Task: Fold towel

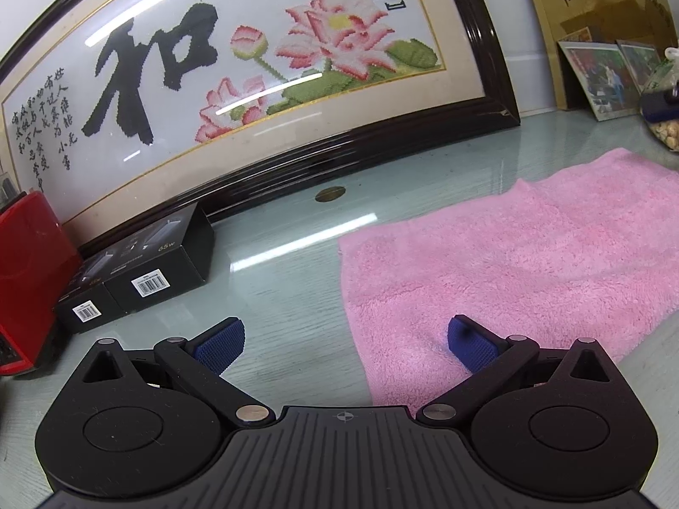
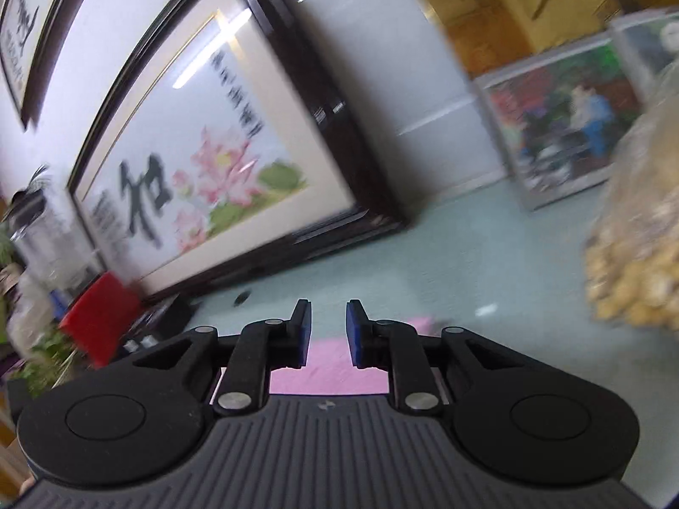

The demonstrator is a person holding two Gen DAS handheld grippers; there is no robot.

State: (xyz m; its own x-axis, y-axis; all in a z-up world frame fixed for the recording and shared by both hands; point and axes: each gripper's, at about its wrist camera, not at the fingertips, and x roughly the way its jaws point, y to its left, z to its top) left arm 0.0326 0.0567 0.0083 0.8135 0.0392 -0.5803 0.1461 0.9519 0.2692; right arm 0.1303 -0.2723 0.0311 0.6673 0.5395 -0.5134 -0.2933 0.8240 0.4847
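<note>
A pink fluffy towel [image 1: 509,263] lies flat on the glass table top, filling the right half of the left wrist view. My left gripper [image 1: 346,339] is wide open just above the table at the towel's near left corner; its right finger [image 1: 469,341] hovers over the towel, its left finger [image 1: 220,339] over bare glass. In the blurred right wrist view my right gripper [image 2: 329,333] stands partly open with nothing between its blue pads, raised above the towel [image 2: 331,371], which shows only as a pink strip behind the fingers.
A large framed lotus embroidery [image 1: 254,68] leans against the back wall. Two black boxes [image 1: 140,271] and a red object [image 1: 29,280] sit at the left. Framed photos [image 1: 602,80] and a bag of nuts [image 2: 636,254] crowd the right. The glass table [image 1: 288,263] shows pale green.
</note>
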